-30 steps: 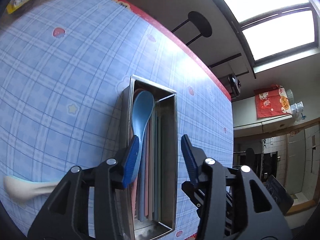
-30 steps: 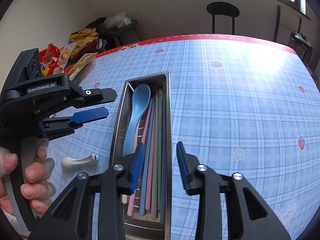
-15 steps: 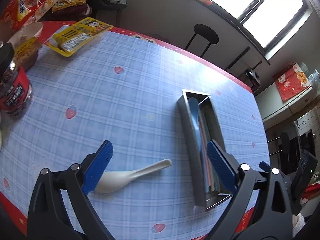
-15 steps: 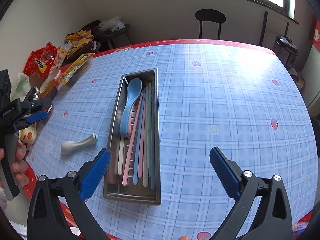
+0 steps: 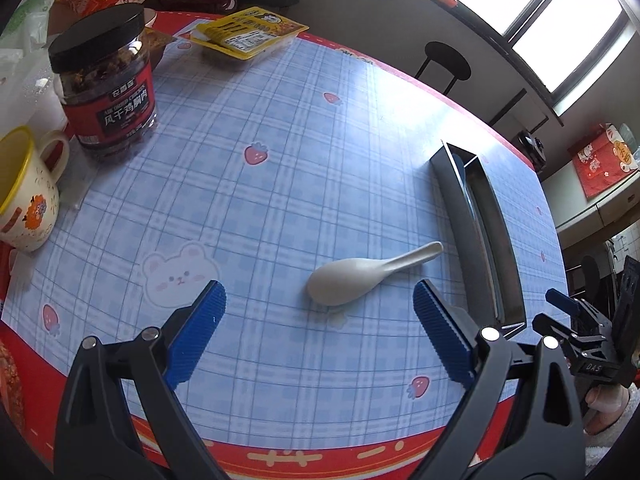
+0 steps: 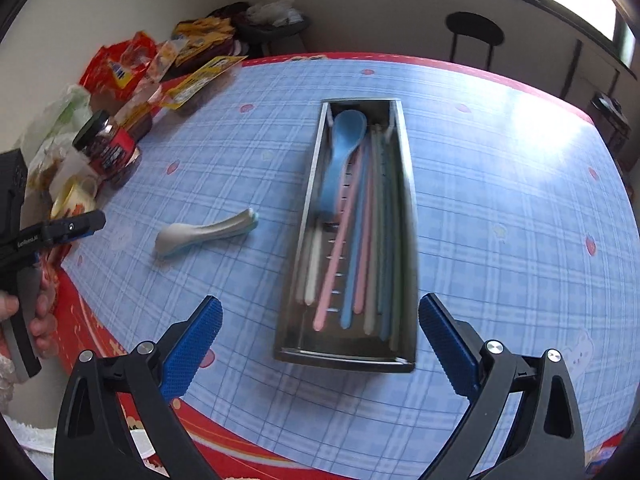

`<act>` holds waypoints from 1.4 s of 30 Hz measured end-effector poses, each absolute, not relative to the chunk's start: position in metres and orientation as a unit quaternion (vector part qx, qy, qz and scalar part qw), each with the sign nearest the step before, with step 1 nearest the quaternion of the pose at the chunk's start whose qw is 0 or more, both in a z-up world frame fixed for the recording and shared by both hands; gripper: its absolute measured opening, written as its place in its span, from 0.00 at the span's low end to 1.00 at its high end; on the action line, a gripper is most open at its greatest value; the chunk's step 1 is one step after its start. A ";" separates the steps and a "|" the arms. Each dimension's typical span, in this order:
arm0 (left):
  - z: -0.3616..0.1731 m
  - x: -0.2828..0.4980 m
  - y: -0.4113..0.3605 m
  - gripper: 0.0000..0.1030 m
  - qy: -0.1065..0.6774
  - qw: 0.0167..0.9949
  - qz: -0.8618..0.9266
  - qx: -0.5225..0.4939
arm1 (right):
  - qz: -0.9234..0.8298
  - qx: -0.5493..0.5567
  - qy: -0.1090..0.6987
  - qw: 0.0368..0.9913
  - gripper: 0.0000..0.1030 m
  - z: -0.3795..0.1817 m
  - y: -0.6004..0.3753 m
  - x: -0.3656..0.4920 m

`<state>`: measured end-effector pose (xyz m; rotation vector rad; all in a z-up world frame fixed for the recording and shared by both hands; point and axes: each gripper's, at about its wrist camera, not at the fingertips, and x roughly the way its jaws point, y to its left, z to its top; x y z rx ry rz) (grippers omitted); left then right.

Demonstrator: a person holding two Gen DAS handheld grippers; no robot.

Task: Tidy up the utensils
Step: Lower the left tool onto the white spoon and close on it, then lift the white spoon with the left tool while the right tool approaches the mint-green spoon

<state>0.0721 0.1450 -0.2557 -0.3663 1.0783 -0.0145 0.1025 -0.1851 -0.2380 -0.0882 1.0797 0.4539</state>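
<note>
A white ceramic spoon (image 5: 360, 274) lies on the blue checked tablecloth, just beyond my left gripper (image 5: 318, 330), which is wide open and empty. The spoon also shows in the right wrist view (image 6: 200, 232), left of the steel utensil tray (image 6: 308, 200). The tray holds a blue spoon (image 6: 340, 160) and several pastel chopsticks (image 6: 360, 248). My right gripper (image 6: 320, 344) is wide open and empty, hovering above the tray's near end. In the left wrist view the tray (image 5: 456, 216) stands right of the white spoon.
A snack jar (image 5: 106, 84), a yellow-rimmed mug (image 5: 24, 196) and a yellow packet (image 5: 248, 32) stand at the table's left and far side. More snack bags (image 6: 120, 64) lie beyond. The red table edge (image 5: 280, 448) is close below my left gripper.
Both grippers opened wide and pulled back from the tray. My left gripper swung left from the tray to face the white spoon. The blue spoon stays in the tray.
</note>
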 end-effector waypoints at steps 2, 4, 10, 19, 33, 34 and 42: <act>-0.259 0.068 0.152 0.91 0.509 0.844 -0.008 -0.171 | 0.244 -0.071 0.513 0.820 0.82 -0.243 -0.162 0.105; -0.260 0.066 0.157 0.91 0.509 0.844 -0.014 -0.169 | 0.266 -0.106 0.517 0.807 0.73 -0.251 -0.137 0.109; -0.264 0.075 0.162 0.79 0.504 0.844 -0.068 -0.173 | 0.255 -0.126 0.539 0.793 0.67 -0.264 -0.095 0.124; -0.282 0.112 0.100 0.60 0.532 0.818 -0.218 -0.036 | 0.182 -0.050 0.544 0.818 0.62 -0.254 -0.127 0.107; -0.317 0.160 0.056 0.36 0.585 0.763 -0.269 0.063 | 0.136 0.014 0.540 0.830 0.58 -0.254 -0.159 0.081; -0.319 0.160 0.055 0.32 0.589 0.760 -0.268 0.066 | 0.137 0.016 0.540 0.830 0.58 -0.254 -0.159 0.080; -0.326 0.140 0.042 0.26 0.617 0.734 -0.282 0.031 | 0.145 0.030 0.541 0.828 0.56 -0.255 -0.161 0.073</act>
